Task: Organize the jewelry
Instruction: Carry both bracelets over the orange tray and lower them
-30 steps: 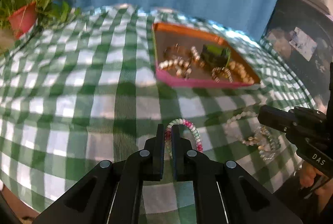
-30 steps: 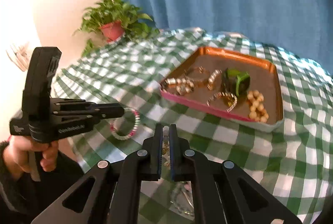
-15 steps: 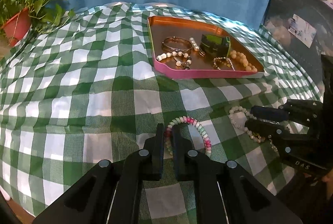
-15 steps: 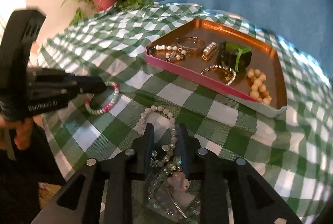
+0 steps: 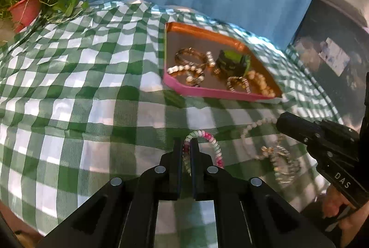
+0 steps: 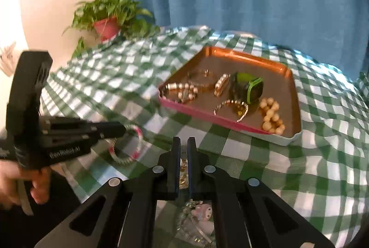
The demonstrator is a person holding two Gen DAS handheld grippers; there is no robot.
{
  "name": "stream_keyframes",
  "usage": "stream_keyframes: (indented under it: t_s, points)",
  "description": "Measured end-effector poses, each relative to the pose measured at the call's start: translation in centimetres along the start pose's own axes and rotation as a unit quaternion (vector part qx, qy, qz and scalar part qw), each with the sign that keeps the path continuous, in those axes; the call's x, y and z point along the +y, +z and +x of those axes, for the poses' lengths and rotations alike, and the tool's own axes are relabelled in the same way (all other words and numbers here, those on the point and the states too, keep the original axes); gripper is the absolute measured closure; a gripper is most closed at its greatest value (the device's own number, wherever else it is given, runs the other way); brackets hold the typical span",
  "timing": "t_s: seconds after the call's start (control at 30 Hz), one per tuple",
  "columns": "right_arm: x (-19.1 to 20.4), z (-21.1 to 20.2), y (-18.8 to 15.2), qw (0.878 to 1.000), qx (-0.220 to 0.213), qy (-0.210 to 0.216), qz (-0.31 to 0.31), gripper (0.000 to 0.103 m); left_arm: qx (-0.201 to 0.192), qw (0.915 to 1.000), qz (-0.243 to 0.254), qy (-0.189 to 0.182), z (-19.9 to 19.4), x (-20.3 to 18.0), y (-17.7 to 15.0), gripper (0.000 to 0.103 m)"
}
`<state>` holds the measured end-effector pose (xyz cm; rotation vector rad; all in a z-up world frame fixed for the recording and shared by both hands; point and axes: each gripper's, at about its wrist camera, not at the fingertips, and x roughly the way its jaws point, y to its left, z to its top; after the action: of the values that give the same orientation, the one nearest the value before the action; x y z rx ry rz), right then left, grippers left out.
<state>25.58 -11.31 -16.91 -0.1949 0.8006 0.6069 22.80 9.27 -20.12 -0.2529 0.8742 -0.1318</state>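
Tray (image 6: 286,68) already holding several bracelets, beads, green watch (image 6: 250,87). Left tongs (image 5: 187,146) clamping pink-white bead bracelet (image 5: 213,144), still over worktop. Right tongs (image 6: 182,144) gripping pale bead strand (image 6: 183,165), charm dangling below. Both pieces remaining to go into tray.

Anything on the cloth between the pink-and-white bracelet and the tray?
Nothing: bare checked cloth between bracelet and tray in the left wrist view.

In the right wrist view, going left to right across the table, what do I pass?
Left gripper → pink and white bead bracelet → right gripper → green watch → wooden bead bracelet → tray's right rim.
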Motion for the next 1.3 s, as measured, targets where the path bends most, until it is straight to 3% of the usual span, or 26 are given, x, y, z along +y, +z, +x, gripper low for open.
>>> stream_keyframes:
  t_s: [0.2,0.5,0.87,1.07,1.3]
  points:
    - [0.3,-3.1,0.7,0.999,-0.014,0.0,0.044,0.098,-0.02,0.9997,0.012,-0.005,-3.2,-2.3,0.5,0.097]
    - [1.7,-9.8,2.2,0.997,-0.062,-0.018,0.051,0.098,-0.072,0.9968,0.022,-0.027,-9.7,-5.4,2.2,0.097]
    - [4.9,-18.4,5.6,0.988,-0.15,-0.024,0.02,0.098,-0.172,0.9819,0.066,-0.044,-19.3,-9.3,4.3,0.097]
    - [5.1,-19.7,6.7,0.986,-0.165,-0.018,0.013,0.098,-0.199,0.9757,0.076,-0.052,-21.1,-9.6,5.6,0.097]
    - [3.3,-18.1,7.4,0.984,-0.176,-0.03,0.011,0.098,-0.204,0.9744,0.078,-0.053,-19.3,-8.9,7.7,0.097]
